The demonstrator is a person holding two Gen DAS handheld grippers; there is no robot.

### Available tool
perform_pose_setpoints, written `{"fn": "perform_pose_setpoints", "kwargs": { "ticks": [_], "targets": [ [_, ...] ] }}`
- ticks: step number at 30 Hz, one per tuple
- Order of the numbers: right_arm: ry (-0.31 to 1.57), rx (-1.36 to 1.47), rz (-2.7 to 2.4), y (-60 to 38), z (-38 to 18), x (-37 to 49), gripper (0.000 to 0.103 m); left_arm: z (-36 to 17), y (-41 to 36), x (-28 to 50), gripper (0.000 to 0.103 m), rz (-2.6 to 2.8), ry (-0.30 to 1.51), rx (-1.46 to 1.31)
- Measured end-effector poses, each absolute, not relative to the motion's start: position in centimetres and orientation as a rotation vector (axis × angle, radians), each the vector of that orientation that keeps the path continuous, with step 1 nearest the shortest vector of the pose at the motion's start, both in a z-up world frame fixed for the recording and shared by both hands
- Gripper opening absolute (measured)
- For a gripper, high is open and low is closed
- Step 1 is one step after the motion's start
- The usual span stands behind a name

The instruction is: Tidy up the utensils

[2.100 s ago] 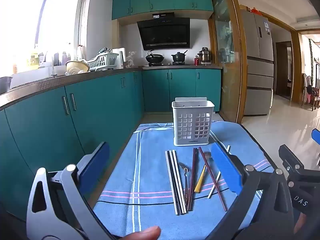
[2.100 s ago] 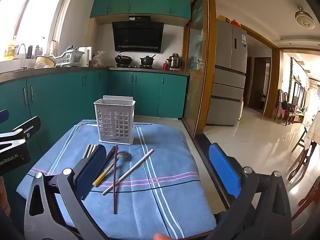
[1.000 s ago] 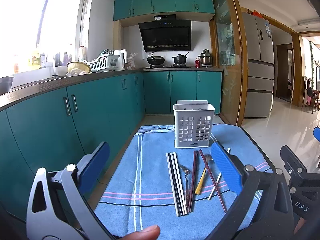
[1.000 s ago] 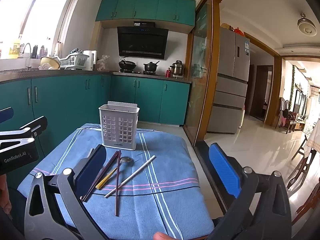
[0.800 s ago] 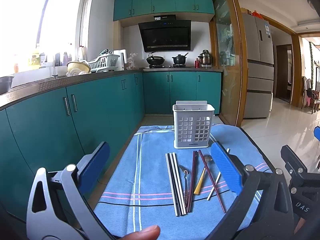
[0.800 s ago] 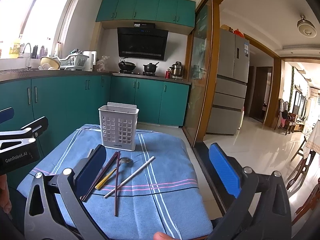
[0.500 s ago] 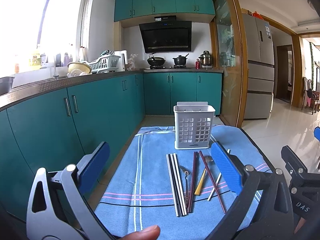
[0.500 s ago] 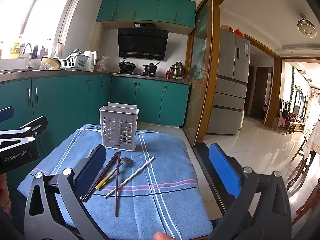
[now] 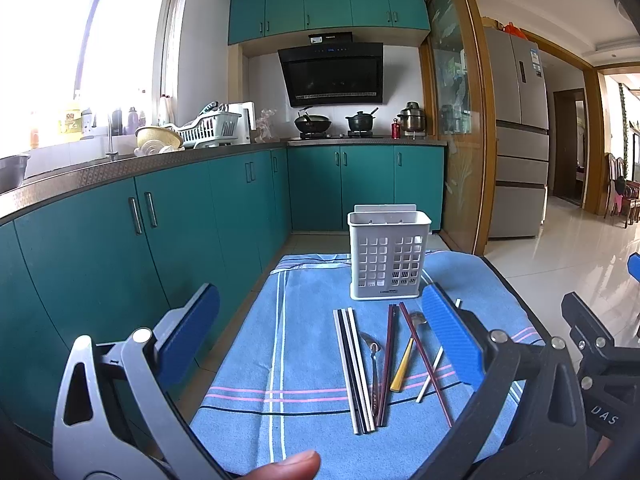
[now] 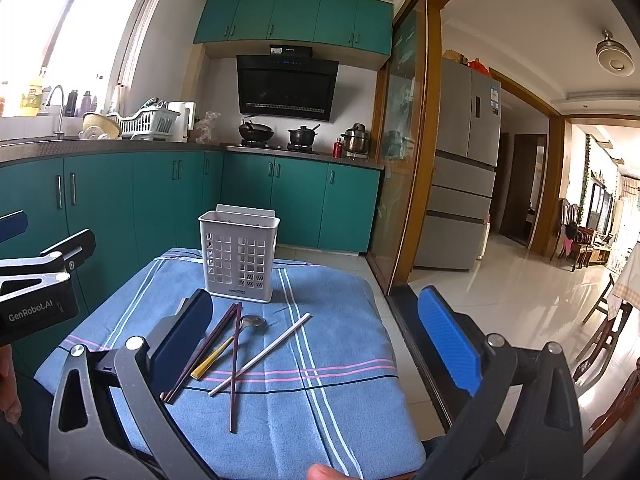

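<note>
Since the white perforated plastic utensil caddy [image 9: 389,256] looks empty, your sorting has yet to begin — chopsticks [image 9: 354,364] and yellow-handled spoon [image 10: 228,342] lie before it, while left gripper [image 9: 320,344] and right gripper [image 10: 320,344] gape, holding nothing.

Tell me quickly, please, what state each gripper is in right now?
Left gripper: open, holding nothing.
Right gripper: open, holding nothing.

Bright daylight blows out the window [image 9: 80,52]; sharp frames, strong fisheye bending at edges.
</note>
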State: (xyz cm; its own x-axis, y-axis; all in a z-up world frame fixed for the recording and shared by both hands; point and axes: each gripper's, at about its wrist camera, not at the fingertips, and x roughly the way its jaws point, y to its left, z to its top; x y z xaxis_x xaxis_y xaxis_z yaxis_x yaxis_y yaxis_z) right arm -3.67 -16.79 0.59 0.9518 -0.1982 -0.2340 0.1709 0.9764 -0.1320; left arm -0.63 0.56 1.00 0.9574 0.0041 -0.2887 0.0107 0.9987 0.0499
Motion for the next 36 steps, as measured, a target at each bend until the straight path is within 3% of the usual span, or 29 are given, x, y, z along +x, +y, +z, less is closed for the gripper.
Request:
{"fn": "perform_pose_setpoints", "kwargs": {
  "ticks": [36],
  "targets": [
    [0.259,-0.117,-0.178,-16.39,-0.01,-2.81,0.1,1.09,1.12,-0.01,0.1,0.003,0.306,0.063]
  ]
}}
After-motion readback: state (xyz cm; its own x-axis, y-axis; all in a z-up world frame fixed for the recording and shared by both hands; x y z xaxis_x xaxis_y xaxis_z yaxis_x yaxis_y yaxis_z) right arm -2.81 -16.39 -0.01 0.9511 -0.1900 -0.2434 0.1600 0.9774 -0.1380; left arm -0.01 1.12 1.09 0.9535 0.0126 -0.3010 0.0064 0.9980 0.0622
